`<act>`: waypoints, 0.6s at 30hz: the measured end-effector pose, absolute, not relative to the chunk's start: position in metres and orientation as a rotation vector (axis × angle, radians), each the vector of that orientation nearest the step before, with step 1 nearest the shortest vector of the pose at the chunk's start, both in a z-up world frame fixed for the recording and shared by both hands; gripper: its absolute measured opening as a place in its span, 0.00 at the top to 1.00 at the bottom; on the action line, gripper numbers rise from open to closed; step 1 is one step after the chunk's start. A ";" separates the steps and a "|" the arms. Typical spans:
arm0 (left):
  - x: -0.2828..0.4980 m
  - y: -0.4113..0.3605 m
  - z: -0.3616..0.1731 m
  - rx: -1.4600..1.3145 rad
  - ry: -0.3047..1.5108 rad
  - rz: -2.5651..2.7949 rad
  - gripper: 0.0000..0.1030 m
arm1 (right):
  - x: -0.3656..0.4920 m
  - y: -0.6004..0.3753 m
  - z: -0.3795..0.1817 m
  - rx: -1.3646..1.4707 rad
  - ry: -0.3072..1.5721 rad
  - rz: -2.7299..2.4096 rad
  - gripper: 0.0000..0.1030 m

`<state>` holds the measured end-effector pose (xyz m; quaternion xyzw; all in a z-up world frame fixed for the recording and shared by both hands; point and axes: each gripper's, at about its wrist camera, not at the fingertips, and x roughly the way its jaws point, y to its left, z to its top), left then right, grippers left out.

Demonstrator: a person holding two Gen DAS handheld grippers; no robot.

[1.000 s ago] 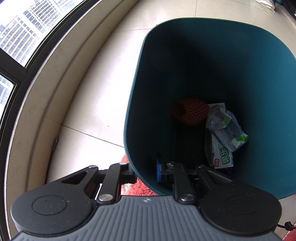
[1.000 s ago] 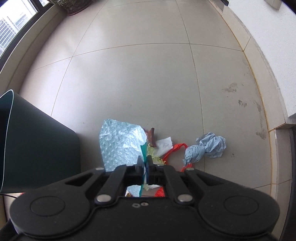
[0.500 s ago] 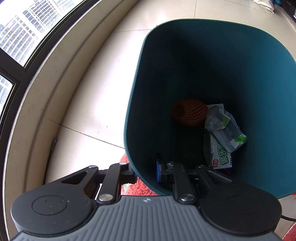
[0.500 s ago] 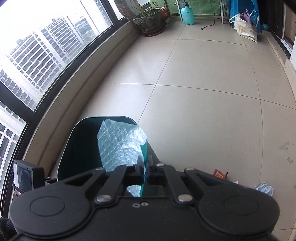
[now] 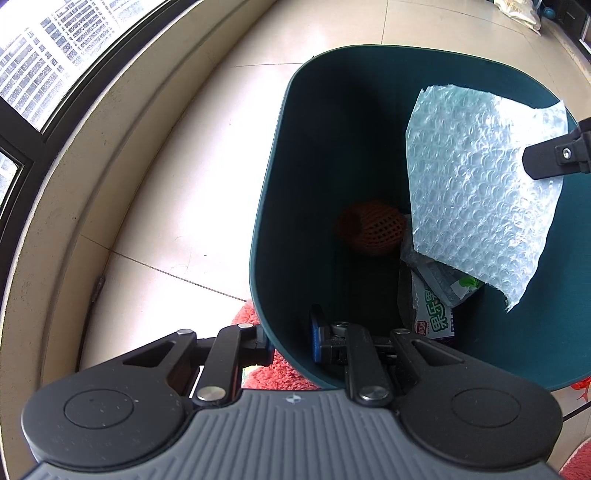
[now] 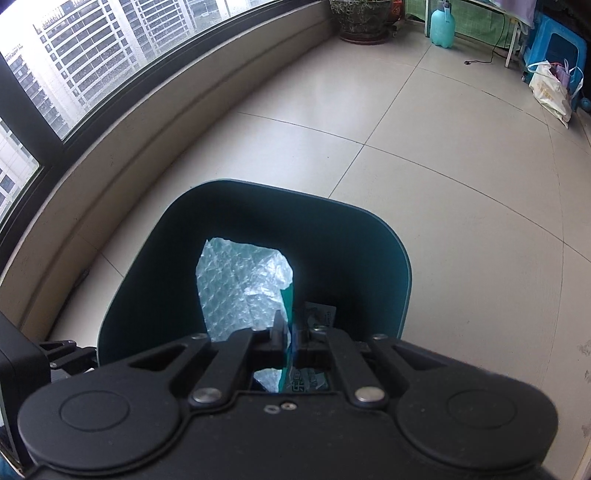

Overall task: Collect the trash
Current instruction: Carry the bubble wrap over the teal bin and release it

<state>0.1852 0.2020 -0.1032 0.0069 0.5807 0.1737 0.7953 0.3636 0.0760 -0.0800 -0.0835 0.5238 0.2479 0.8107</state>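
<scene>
A dark teal trash bin point(image 5: 273, 184) stands on the tiled floor. My left gripper point(image 5: 291, 343) is shut on its near rim, one finger outside the wall and one inside. At the bottom of the bin lie an orange foam net point(image 5: 373, 229) and several plastic wrappers point(image 5: 436, 317). A sheet of bubble wrap point(image 5: 480, 184) hangs over the bin's opening, pinched at its right edge by my right gripper's fingers point(image 5: 550, 160). In the right wrist view my right gripper point(image 6: 290, 328) is shut on the bubble wrap point(image 6: 236, 291), above the bin point(image 6: 369, 240).
A red rug point(image 5: 273, 369) lies under the bin's near side. A curved window ledge point(image 6: 147, 122) runs along the left. Far back stand a plant pot point(image 6: 364, 18), a turquoise bottle point(image 6: 443, 27), a blue stool point(image 6: 554, 48) and a bag point(image 6: 550, 92).
My right gripper carried the bubble wrap from the trash pile on the floor leftward to above the bin, where it now shows in the left wrist view. The left gripper kept still on the rim.
</scene>
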 end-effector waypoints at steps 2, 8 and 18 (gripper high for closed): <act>0.185 0.202 -0.103 0.014 1.247 0.371 0.83 | 0.366 0.082 -0.091 -0.194 1.139 0.517 0.99; 0.184 0.204 -0.102 0.002 1.247 0.365 0.83 | 0.366 0.099 -0.119 -0.266 1.177 0.492 0.99; 0.184 0.206 -0.102 -0.005 1.248 0.363 0.83 | 0.370 0.101 -0.130 -0.297 1.198 0.528 0.73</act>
